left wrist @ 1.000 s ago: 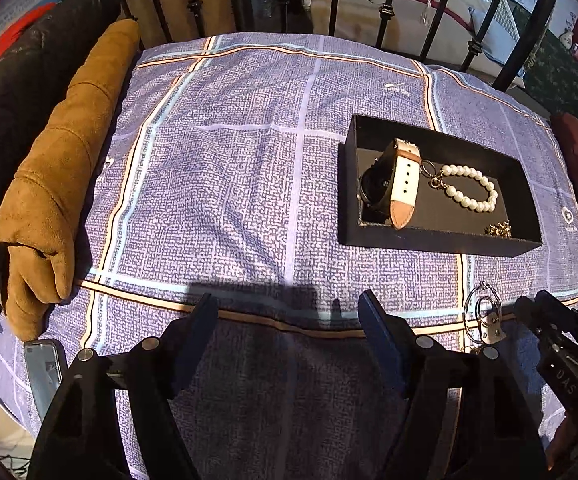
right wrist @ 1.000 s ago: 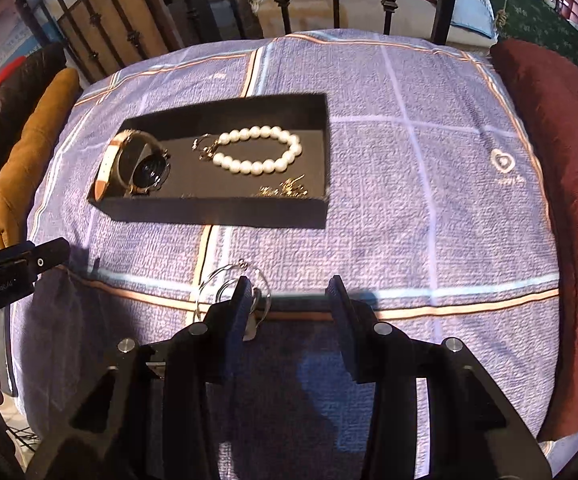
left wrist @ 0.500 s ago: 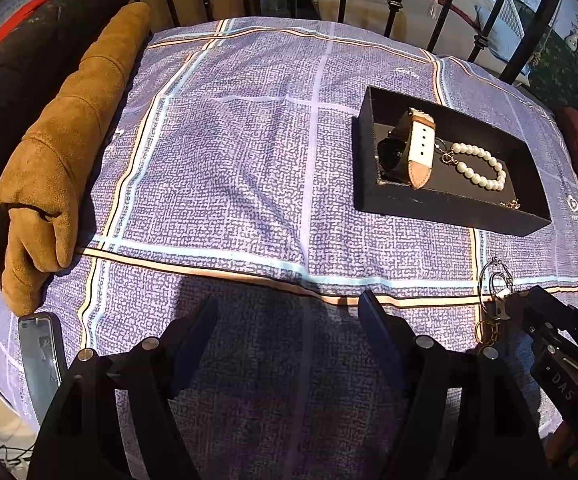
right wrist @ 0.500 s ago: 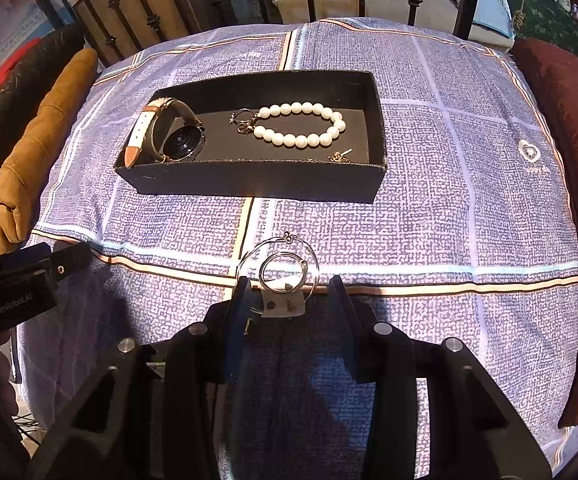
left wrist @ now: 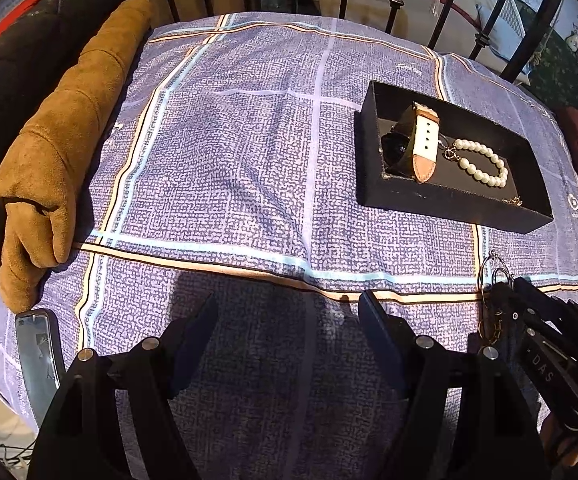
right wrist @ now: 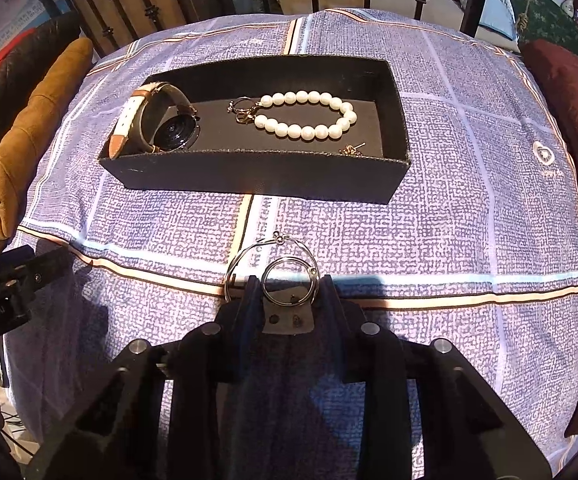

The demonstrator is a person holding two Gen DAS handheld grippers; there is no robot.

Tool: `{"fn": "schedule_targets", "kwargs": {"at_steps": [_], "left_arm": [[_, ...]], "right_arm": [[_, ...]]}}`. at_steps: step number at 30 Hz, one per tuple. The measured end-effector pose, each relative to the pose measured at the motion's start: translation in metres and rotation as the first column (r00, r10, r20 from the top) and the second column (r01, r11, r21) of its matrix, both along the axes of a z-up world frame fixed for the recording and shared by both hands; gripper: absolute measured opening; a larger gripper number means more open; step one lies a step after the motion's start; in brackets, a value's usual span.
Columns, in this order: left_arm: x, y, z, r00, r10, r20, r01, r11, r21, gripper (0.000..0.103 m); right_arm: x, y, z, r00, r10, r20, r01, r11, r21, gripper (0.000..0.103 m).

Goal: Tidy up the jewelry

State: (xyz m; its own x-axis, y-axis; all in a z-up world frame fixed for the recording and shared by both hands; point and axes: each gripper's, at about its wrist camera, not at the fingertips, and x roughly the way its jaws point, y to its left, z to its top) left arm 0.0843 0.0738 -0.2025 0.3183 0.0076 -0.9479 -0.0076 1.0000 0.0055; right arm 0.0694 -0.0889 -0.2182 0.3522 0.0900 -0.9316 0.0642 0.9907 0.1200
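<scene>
In the upper middle of the right wrist view, the black tray (right wrist: pixel 257 184) already holds wristwatch (right wrist: pixel 157 128) and pearl bracelet (right wrist: pixel 309 116), while the right gripper (right wrist: pixel 289 300), jaws just closing, clasps the ring-topped metal piece (right wrist: pixel 289 304); left gripper (left wrist: pixel 289 312) gapes empty.

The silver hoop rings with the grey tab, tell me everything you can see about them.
The silver hoop rings with the grey tab are thin metal wire: one large hoop with a tiny loop at its top, and a smaller ring hung on a flat grey tab with small holes. They lie on the blue patterned bedspread, in front of the black tray and outside it. The right gripper has been closing, one finger on each side of the tab.
</scene>
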Motion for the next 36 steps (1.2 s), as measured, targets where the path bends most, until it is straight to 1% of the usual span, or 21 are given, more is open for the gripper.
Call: {"fn": "schedule_targets", "kwargs": {"at_steps": [3, 11, 16, 19, 20, 23, 25, 28, 30, 32, 36], "left_arm": [[-0.001, 0.0, 0.0, 1.0, 0.0, 0.0, 0.0, 1.0, -0.005, 0.071], [-0.002, -0.001, 0.0, 1.0, 0.0, 0.002, 0.0, 1.0, -0.009, 0.071], [-0.002, -0.003, -0.004, 1.0, -0.011, 0.014, 0.011, 1.0, -0.01, 0.071], [-0.001, -0.004, -0.01, 1.0, -0.011, -0.004, 0.011, 1.0, -0.011, 0.071], [-0.002, -0.006, -0.009, 1.0, -0.013, 0.002, 0.013, 1.0, -0.023, 0.071], [-0.004, -0.017, -0.002, 0.998, -0.045, 0.034, 0.047, 0.996, -0.075, 0.071], [-0.007, -0.035, 0.0, 0.994, -0.101, 0.045, 0.106, 0.987, -0.118, 0.071], [-0.015, -0.068, 0.0, 0.977, -0.204, 0.056, 0.21, 0.968, -0.14, 0.071], [-0.021, -0.087, -0.001, 0.966, -0.253, 0.06, 0.259, 0.954, -0.15, 0.071], [-0.023, -0.099, -0.006, 0.962, -0.269, 0.057, 0.274, 0.949, -0.157, 0.067], [-0.017, -0.105, -0.016, 0.964, -0.264, 0.029, 0.264, 0.94, -0.215, 0.067]], "right_arm": [[-0.001, -0.001, 0.0, 1.0, 0.001, 0.004, -0.001, 1.0, 0.0, 0.029], [-0.006, -0.006, 0.009, 1.0, -0.009, 0.012, 0.009, 1.0, 0.023, 0.029], [-0.011, -0.012, 0.014, 1.0, -0.018, 0.021, 0.018, 1.0, 0.015, 0.029], [-0.012, -0.018, 0.013, 0.999, -0.034, 0.018, 0.034, 0.999, 0.007, 0.029], [-0.013, -0.021, 0.013, 0.999, -0.042, 0.018, 0.041, 0.999, 0.005, 0.029], [-0.015, -0.027, 0.014, 0.998, -0.057, 0.021, 0.057, 0.998, 0.003, 0.029], [-0.018, -0.031, 0.016, 0.998, -0.065, 0.024, 0.065, 0.998, 0.0, 0.029], [-0.022, -0.036, 0.017, 0.997, -0.076, 0.027, 0.076, 0.997, -0.005, 0.029], [-0.024, -0.04, 0.017, 0.996, -0.086, 0.026, 0.086, 0.996, -0.005, 0.029], [-0.026, -0.044, 0.016, 0.995, -0.098, 0.026, 0.099, 0.995, -0.012, 0.029], [-0.031, -0.06, 0.013, 0.99, -0.137, 0.019, 0.137, 0.991, 0.007, 0.029]]}}
